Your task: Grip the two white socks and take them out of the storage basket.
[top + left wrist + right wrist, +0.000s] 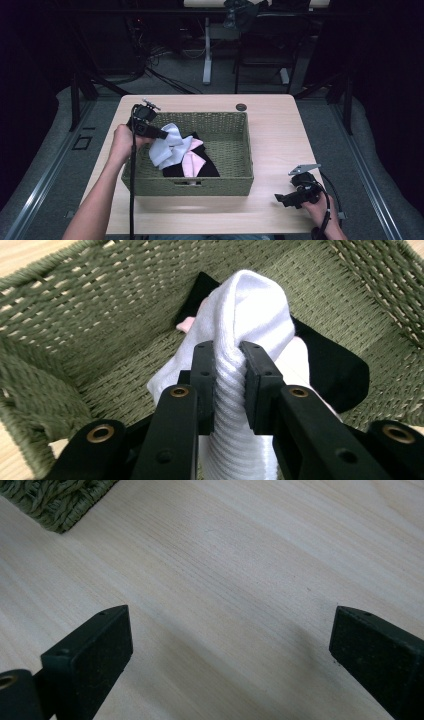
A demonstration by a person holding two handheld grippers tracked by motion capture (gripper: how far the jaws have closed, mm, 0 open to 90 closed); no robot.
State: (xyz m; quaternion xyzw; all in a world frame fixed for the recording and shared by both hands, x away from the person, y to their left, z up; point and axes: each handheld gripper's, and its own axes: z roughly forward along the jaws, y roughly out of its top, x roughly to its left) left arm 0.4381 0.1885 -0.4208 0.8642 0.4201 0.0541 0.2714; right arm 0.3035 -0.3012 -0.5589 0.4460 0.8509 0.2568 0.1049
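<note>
White sock (245, 310): lower end cut off by the bottom edge of the left gripper view; middle stretch hidden between the left gripper's (229, 385) jaws.

Black garment (335, 370): partly covered by the sock; kind cannot be told.

Pink item (192, 162): partly under the white fabric in the high view; kind cannot be told.

Wicker basket (55, 502): a corner alone at the upper left of the right gripper view, the remainder cut off.

Right gripper (230, 650): body cut off at the bottom edge.

Person's forearms: cut off at the bottom edge of the high view.
</note>
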